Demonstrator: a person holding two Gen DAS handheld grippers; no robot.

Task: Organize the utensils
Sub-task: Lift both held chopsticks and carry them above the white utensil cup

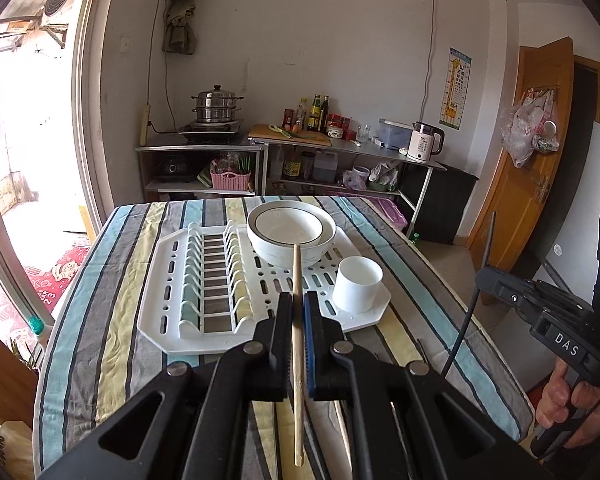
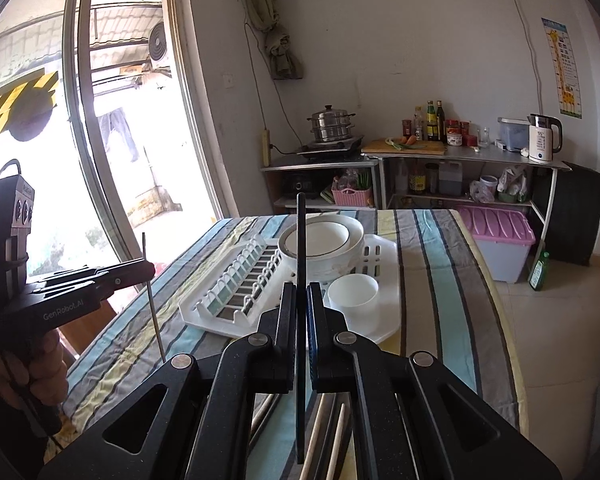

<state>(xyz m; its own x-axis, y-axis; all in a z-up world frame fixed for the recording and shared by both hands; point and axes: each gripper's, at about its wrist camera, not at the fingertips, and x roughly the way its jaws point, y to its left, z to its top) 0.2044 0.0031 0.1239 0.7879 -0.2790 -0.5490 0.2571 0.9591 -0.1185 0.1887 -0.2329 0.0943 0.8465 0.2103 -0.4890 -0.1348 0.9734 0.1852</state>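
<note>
the table (image 1: pixel 100 280) wears a striped cloth, and a white drying rack (image 1: pixel 164 320) takes up its middle, reaching toward the far edge. the rack's slotted plate rows fill the half nearer the window-side edge. on its other half a stack of white bowls (image 1: pixel 291 236) sits toward the far edge, and a small white cup (image 1: pixel 358 285) stands just beside them, nearer the near edge, at the rack's corner. more chopsticks (image 2: pixel 320 432) lie on the cloth by the near edge, partly hidden under the tools.

the left tongs (image 1: pixel 297 304) are clamped on a pale wooden chopstick (image 1: pixel 297 280); it runs forward between the pads and its tip crosses in front of the bowls' rim. the right tongs (image 2: pixel 301 300) are pinched tight on a dark chopstick (image 2: pixel 300 240), which stands up across the view of the bowls. both are lifted off the table, short of the rack's near side, with bowls and cup straight ahead. beyond the far edge stand metal shelves with a steamer pot (image 1: pixel 216 106) and a kettle (image 1: pixel 424 142).
</note>
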